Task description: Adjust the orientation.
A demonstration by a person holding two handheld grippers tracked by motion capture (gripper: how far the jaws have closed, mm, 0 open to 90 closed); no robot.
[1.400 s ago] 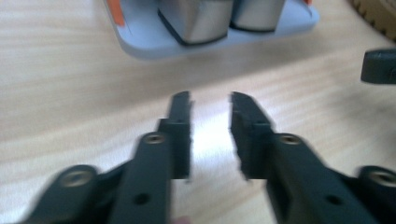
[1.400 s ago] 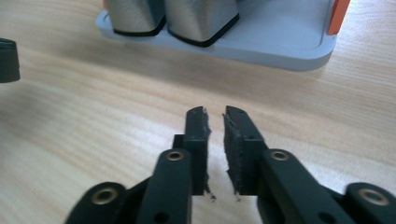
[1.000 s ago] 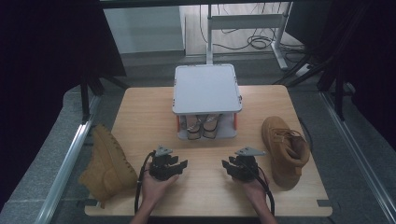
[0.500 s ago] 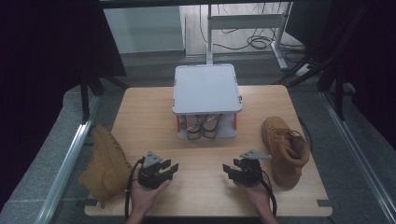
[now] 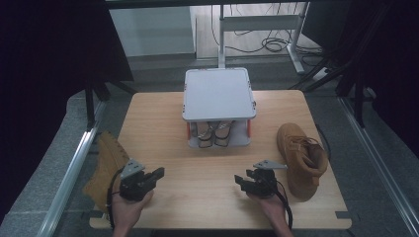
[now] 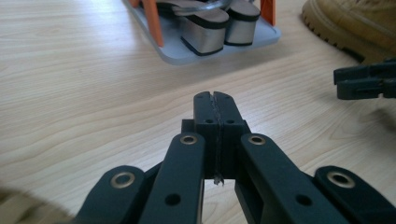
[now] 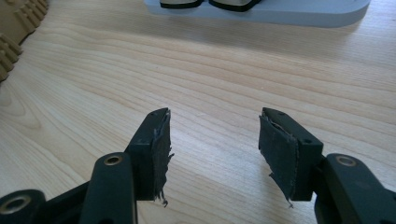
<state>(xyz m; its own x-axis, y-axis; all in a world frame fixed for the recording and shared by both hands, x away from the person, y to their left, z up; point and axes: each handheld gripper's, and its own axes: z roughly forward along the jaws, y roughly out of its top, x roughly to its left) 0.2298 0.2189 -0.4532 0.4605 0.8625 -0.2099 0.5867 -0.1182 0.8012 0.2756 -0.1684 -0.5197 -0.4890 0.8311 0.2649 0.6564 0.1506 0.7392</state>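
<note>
A tan boot [image 5: 302,157] stands upright at the table's right side. A second tan boot [image 5: 104,165] lies on its side at the left edge. My left gripper [image 5: 158,173] is near the front edge, just right of the lying boot, apart from it, its jaws shut on nothing [image 6: 215,100]. My right gripper [image 5: 240,179] is left of the upright boot with its jaws open and empty [image 7: 212,126]. The upright boot's sole [image 6: 350,25] shows in the left gripper view, and the lying boot's sole [image 7: 14,28] in the right gripper view.
A grey two-level rack [image 5: 219,94] stands at the table's middle, with a pair of grey heeled shoes [image 5: 214,134] on its lower shelf [image 6: 210,49]. Bare wood lies between the grippers and the rack. Metal rails run along both table sides.
My left gripper has moved left and slightly toward the person, closer to the lying boot. The right gripper has barely shifted.
</note>
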